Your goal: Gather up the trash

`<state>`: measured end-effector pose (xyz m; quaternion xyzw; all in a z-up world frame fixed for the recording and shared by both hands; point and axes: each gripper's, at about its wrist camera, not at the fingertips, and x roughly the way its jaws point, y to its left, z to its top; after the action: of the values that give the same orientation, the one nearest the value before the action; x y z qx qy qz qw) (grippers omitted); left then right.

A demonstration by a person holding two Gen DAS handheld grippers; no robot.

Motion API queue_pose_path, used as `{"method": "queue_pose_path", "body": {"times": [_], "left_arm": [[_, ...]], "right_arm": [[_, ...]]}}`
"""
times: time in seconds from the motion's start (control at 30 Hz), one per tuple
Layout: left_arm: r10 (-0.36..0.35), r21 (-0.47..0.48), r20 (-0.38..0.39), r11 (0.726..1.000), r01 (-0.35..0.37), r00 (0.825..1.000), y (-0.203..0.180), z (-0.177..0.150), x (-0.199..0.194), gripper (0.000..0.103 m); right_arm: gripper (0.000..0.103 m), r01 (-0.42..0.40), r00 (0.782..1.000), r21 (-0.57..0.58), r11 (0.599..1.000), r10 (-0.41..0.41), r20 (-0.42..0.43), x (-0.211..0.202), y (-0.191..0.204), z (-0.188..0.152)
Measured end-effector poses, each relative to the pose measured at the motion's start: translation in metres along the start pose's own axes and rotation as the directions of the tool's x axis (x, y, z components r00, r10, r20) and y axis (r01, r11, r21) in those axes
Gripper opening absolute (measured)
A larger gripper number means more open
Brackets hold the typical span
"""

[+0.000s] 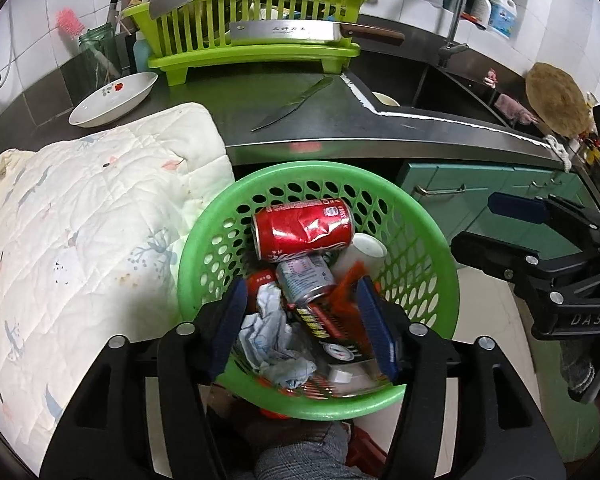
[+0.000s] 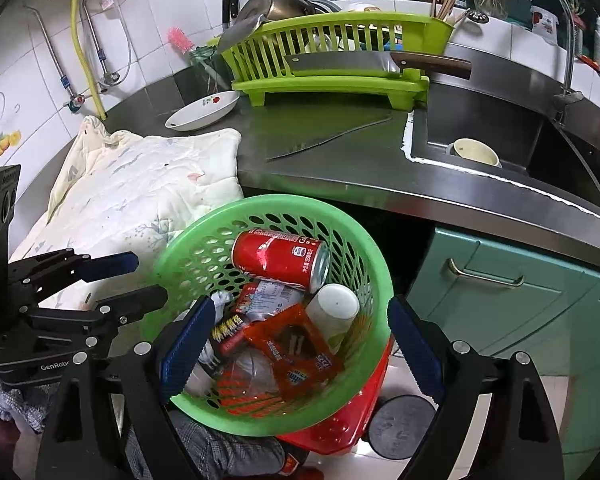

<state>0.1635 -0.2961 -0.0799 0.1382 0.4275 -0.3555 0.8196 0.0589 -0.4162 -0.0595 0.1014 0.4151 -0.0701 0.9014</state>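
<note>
— Two cans, how do they lie?

— The red can (image 1: 303,229) lies on its side atop the heap in my green basket (image 1: 440,280), a silver can (image 1: 306,280) just below it, crumpled paper (image 1: 274,332) beside.

— Your tongs?

— My left gripper (image 1: 300,330) hangs parted over the heap, gripping nothing. My right gripper (image 2: 300,344) gapes wide, empty.

— Around it?

— The basket sits below the steel counter (image 1: 340,120).

A green perforated basket (image 2: 188,264) sat below a dark counter (image 2: 340,160), holding a dented red can (image 2: 278,258), a white cup (image 2: 334,308), an orange wrapper (image 2: 292,344) and crumpled packets. The right gripper (image 2: 300,354) hung over it, blue-padded jaws spread wide and empty. The left gripper (image 2: 140,278) stood open beside the basket's rim. A quilted cloth (image 2: 140,184) lay on the counter.
</note>
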Motion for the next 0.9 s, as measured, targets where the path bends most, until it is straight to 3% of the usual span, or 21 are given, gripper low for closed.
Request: {"method": "queue_pose_path", "body": {"times": [0.43,0.9], "left_arm": [[0.041,-0.041,0.032,0.998,-0.039,0.999,0.016,-0.006,-0.019,0.066],[0.125,-0.118,0.105,0.987,-0.112,0.987,0.050,-0.029,-0.073,0.080]], "right_arm": [[0.085,-0.001,1.000,-0.006,1.000,0.001,0.001,-0.006,0.014,-0.004],[0.085,0.006,1.000,-0.062,0.998,-0.006,-0.004,-0.018,0.058,-0.013]]}}
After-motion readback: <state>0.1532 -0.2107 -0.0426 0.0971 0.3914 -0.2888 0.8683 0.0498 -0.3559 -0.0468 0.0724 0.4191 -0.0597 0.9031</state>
